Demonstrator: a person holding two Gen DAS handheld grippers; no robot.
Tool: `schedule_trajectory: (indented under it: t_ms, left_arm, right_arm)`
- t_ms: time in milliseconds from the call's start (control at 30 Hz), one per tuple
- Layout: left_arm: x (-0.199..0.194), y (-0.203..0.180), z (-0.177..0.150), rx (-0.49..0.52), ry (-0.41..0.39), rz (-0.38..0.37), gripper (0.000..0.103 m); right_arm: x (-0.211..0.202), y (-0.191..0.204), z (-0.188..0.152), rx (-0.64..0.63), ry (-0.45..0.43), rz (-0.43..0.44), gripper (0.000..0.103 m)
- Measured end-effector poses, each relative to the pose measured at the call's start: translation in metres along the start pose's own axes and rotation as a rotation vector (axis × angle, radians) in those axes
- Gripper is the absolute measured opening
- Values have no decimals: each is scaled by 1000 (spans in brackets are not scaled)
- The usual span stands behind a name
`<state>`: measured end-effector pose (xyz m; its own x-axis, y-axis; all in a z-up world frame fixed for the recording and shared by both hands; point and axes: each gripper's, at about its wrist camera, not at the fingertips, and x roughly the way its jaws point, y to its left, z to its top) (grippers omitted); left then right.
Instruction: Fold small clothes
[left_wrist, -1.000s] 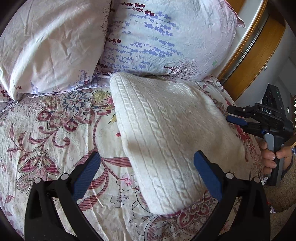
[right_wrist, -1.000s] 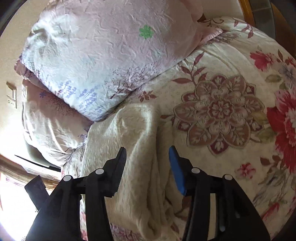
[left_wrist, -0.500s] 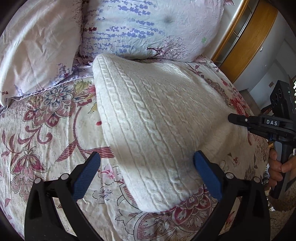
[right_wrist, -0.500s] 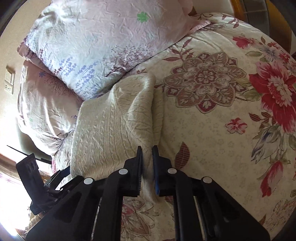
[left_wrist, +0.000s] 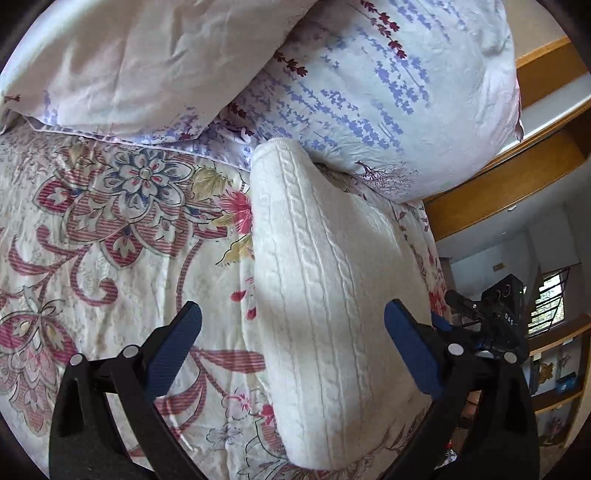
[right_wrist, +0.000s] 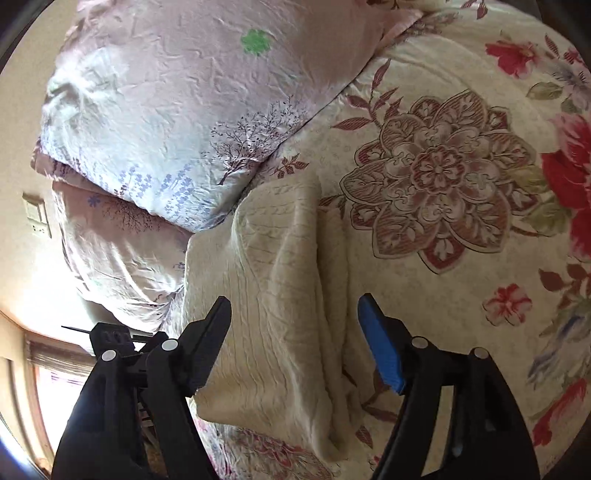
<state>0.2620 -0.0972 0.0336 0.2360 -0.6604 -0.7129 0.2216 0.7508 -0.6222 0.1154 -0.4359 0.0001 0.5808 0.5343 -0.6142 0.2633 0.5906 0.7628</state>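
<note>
The cream cable-knit sweater (left_wrist: 325, 295) lay folded on the floral bedspread (left_wrist: 110, 229), its far end tucked against the lavender-print pillow (left_wrist: 388, 92). My left tool (left_wrist: 291, 347) hung over it with blue pads spread wide, gripping nothing. My right tool (right_wrist: 295, 339) hovered over the sweater's rumpled edge, its jaws likewise apart and empty.

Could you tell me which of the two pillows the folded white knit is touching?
The white knit tucks its far end under the pillow with blue and purple flower sprigs. The plainer pale pink pillow, further left, lies clear of it.
</note>
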Motion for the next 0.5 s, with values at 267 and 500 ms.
schedule_trajectory:
  t_ms: [267, 500]
  left_arm:
    - [39, -9, 13, 16, 115, -17, 82]
    - [59, -36, 7, 99, 141, 55, 82]
  right_arm:
    - [35, -5, 22, 13, 160, -7, 73]
    - [50, 0, 15, 5, 206, 70, 74]
